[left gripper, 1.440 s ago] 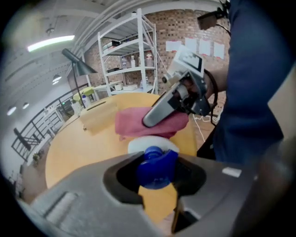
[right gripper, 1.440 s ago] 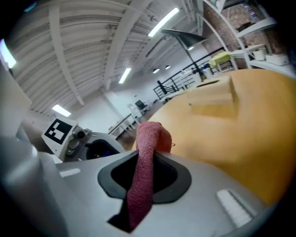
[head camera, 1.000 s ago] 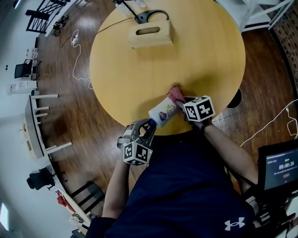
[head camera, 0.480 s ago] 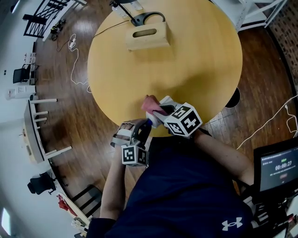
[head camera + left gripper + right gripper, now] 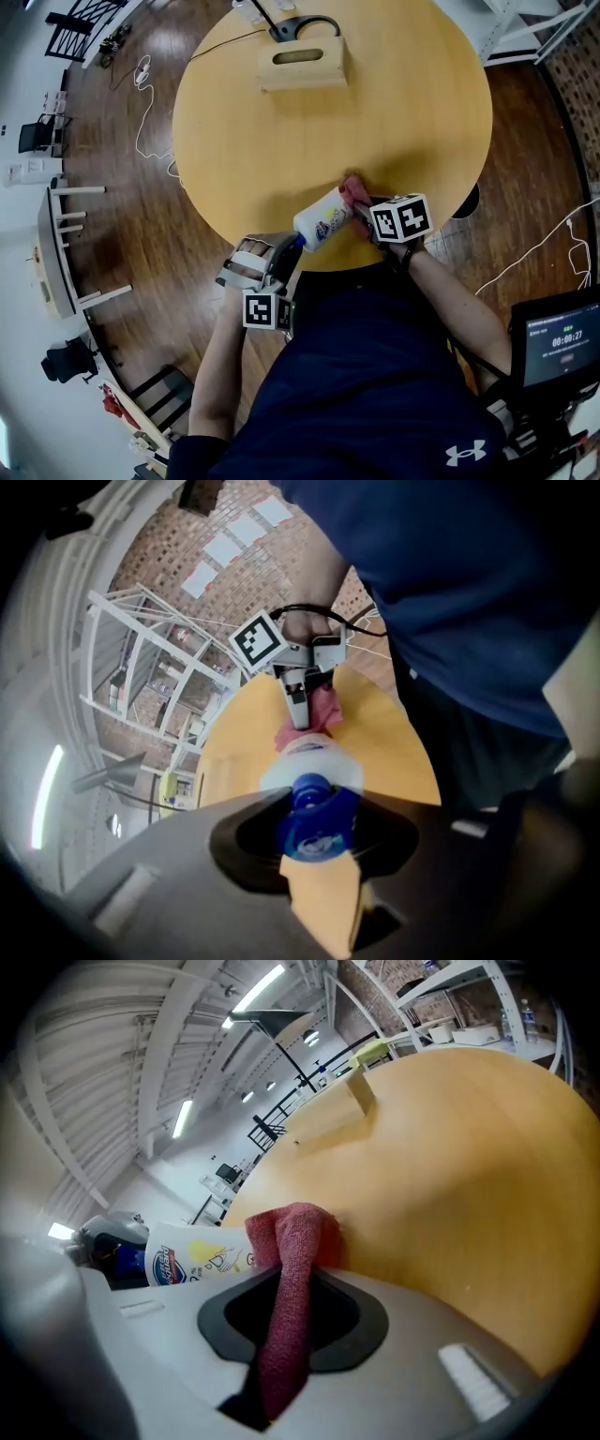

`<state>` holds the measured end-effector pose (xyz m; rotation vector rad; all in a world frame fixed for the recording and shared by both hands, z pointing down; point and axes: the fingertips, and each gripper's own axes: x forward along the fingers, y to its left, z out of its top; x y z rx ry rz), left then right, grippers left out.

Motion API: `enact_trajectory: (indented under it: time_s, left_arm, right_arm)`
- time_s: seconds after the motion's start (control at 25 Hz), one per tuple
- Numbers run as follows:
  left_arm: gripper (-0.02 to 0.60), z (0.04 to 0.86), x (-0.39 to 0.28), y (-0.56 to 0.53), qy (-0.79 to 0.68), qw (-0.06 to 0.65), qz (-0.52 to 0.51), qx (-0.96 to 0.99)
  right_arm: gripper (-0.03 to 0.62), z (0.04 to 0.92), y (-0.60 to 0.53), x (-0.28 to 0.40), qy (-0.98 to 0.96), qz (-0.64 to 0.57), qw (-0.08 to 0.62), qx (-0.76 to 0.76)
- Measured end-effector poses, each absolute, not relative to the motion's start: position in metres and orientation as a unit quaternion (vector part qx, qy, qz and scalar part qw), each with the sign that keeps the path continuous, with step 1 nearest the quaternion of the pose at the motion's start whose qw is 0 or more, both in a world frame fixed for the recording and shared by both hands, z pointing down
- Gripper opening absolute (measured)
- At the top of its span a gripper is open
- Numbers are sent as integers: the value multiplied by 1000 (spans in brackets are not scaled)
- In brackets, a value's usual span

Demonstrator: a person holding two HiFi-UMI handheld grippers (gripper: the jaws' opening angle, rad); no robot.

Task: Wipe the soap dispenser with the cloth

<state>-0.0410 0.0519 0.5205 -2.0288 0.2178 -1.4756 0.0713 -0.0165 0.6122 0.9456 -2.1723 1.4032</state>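
Note:
A white soap dispenser (image 5: 322,219) with a blue cap (image 5: 314,808) lies tilted over the near edge of the round yellow table (image 5: 412,103). My left gripper (image 5: 289,251) is shut on its blue cap end. My right gripper (image 5: 360,214) is shut on a pink-red cloth (image 5: 287,1288), and the cloth (image 5: 352,192) presses against the bottle's far end. In the right gripper view the printed bottle side (image 5: 197,1253) sits just left of the cloth. The left gripper view looks along the bottle (image 5: 309,761) to the cloth (image 5: 314,714) and the right gripper (image 5: 298,694) behind it.
A wooden box (image 5: 302,62) with a slot stands at the table's far side, with a black cable loop (image 5: 305,26) behind it. A monitor (image 5: 557,347) stands at lower right. Chairs and a cord lie on the wooden floor at left.
The right gripper with the cloth swept left along the bottle toward the cap half a second ago, then came back right to the bottle's far end. The left gripper rolled the bottle.

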Motion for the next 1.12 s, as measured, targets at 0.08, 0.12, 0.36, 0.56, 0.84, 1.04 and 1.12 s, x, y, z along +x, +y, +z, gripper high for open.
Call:
enact_trajectory:
  time_s: [0.08,0.12,0.36,0.56,0.84,1.04,1.12]
  left_arm:
    - [137,520,-42,51,74,348,-559,-749]
    - [137,519,-41,51,69,363,-558,-743]
    - [137,518,-40,52,50,398,-555,-729]
    - [137,519,-33,52,39,424,-552,-717]
    - [137,522,-40,59,41,417,-549,-723]
    - [137,521,-39,59,41,421,-546,-723]
    - [137,520,-39,58,40,421,-546,-723]
  right_arm:
    - [69,595,-20,69,-779,494,174,346]
    - [69,577,-24,64,-790,484,156,341]
    - [69,449,-27,-22,-898,383,78,199]
    - [69,482,-20,-25,-887,397,121,203]
    - [69,565,-35,50,-831,429,182,305]
    - [69,567,-38,65,-807,453,171,338]
    - [69,525,-33,35,-840,431,125,305]
